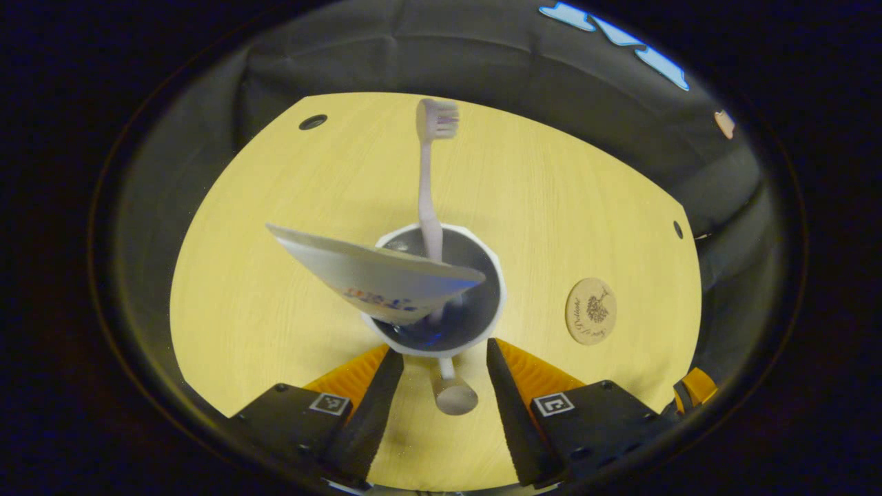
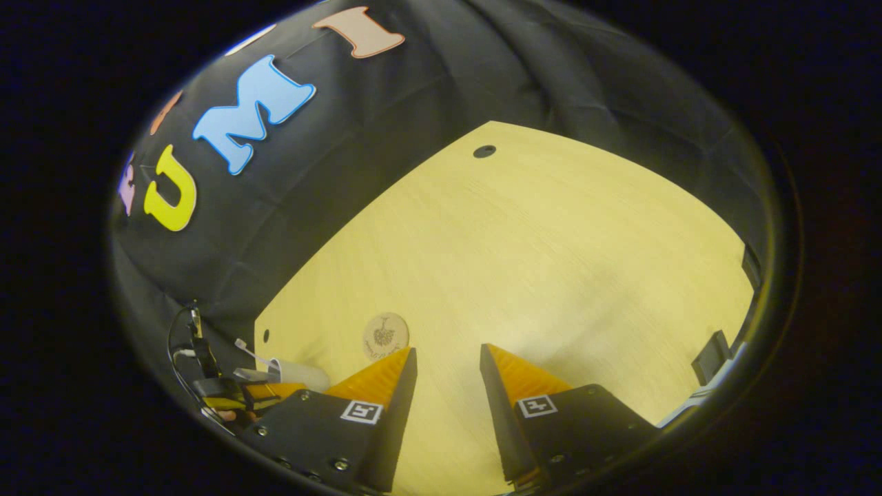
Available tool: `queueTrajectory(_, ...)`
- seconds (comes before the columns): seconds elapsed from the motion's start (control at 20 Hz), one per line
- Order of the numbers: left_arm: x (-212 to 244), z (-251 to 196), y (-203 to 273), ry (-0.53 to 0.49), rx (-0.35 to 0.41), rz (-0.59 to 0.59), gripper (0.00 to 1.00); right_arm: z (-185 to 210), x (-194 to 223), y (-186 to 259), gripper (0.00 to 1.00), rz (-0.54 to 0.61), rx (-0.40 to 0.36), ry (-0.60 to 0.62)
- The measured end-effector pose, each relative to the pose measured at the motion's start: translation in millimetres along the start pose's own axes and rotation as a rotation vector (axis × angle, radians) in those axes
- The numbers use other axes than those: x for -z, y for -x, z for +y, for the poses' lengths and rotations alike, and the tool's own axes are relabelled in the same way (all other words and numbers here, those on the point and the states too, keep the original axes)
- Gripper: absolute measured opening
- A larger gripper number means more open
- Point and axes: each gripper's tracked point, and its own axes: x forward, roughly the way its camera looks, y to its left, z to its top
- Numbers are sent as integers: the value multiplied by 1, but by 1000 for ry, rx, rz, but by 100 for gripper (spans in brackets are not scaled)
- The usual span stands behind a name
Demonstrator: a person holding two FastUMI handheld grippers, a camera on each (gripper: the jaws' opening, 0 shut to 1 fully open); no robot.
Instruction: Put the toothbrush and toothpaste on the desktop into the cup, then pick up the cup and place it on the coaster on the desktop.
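Toothpaste (image 1: 372,279) lies slanted across the left side of the cup (image 1: 493,275), its flat tail hanging out over the rim to the left, and the toothbrush (image 1: 428,200) stands in the same cup with its bristles up at the far side. The cup sits in the middle of the table (image 1: 275,207); the coaster (image 1: 590,311) lies flat to its right, near but apart.

The left gripper (image 1: 441,372) has its fingers spread apart on either side of the cup's near wall and handle (image 1: 451,389), clamped on nothing. A likely slip, I judge, is that a tilted or jerky lift tips the overhanging tube out, or that the fingers close off-centre and push the cup away.

The right gripper (image 2: 446,365) hangs open over bare table, the coaster (image 2: 385,336) just beyond its left finger.

The table is pale wood with small dark holes; black cloth walls surround it.
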Motion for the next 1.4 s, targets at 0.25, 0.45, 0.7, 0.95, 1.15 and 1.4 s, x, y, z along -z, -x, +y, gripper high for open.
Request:
queueTrajectory(0.25, 2, 6, -9, 8, -30, 22, 42, -9, 3, -2, 57, 25, 5, -24)
queueTrajectory(0.45, 4, 3, -13, 13, -56, 11, 30, -14, 4, -3, 57, 36, 9, -45)
queueTrajectory(0.7, 0, -7, -8, 15, -14, 10, 35, -16, 2, -3, 57, 34, 10, -46)
queueTrajectory(0.95, -12, -33, 5, -9, 8, 11, 30, -17, 6, -2, 57, 43, 6, -45)
queueTrajectory(1.15, -7, -60, 11, -75, 42, 2, 30, -21, 9, 3, 57, 46, 6, -54)
queueTrajectory(1.4, -3, -118, 13, -146, 99, 10, 30, -34, 12, 11, 56, 43, 10, -86)
